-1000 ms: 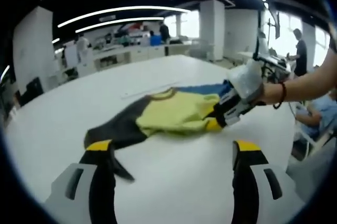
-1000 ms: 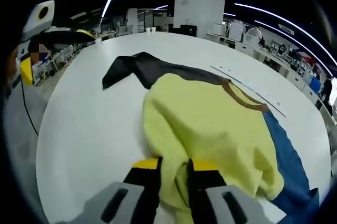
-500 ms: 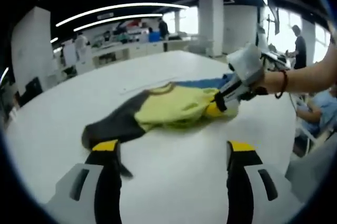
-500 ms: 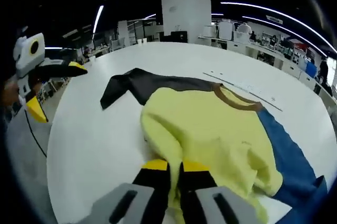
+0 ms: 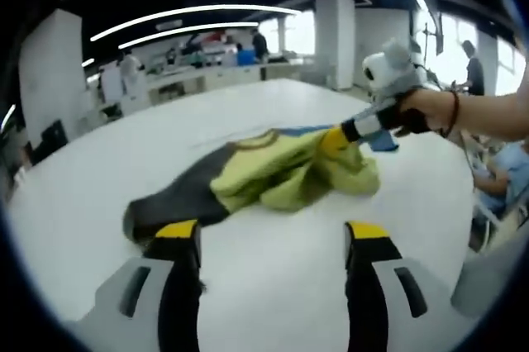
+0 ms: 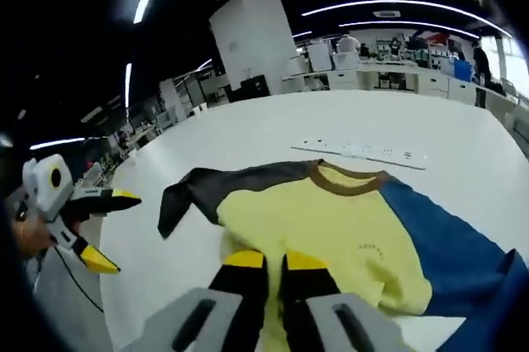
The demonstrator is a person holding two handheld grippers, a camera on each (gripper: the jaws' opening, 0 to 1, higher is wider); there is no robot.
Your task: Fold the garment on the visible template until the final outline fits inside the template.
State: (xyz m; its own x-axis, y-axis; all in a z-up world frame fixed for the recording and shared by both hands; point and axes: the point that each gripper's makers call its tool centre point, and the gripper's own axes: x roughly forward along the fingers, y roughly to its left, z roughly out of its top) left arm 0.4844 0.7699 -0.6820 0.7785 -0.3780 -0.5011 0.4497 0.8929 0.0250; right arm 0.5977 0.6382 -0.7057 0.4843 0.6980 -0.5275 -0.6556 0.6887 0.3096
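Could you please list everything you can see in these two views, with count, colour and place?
garment: one, yellow body with a brown collar, one dark grey sleeve and one blue sleeve, lying bunched on the table, its yellow hem lifted.
table: one, white, under the garment.
strip of marks: one, pale, on the table beyond the collar.
pillar: one, white, behind the table.
benches and people: several, in the background, too far to count.
right gripper: one, black and yellow tips, jaws closed on the yellow hem.
left gripper: one, black and yellow tips, jaws apart over the table near the grey sleeve.
hand: one, holding the right gripper, dark band at the wrist.
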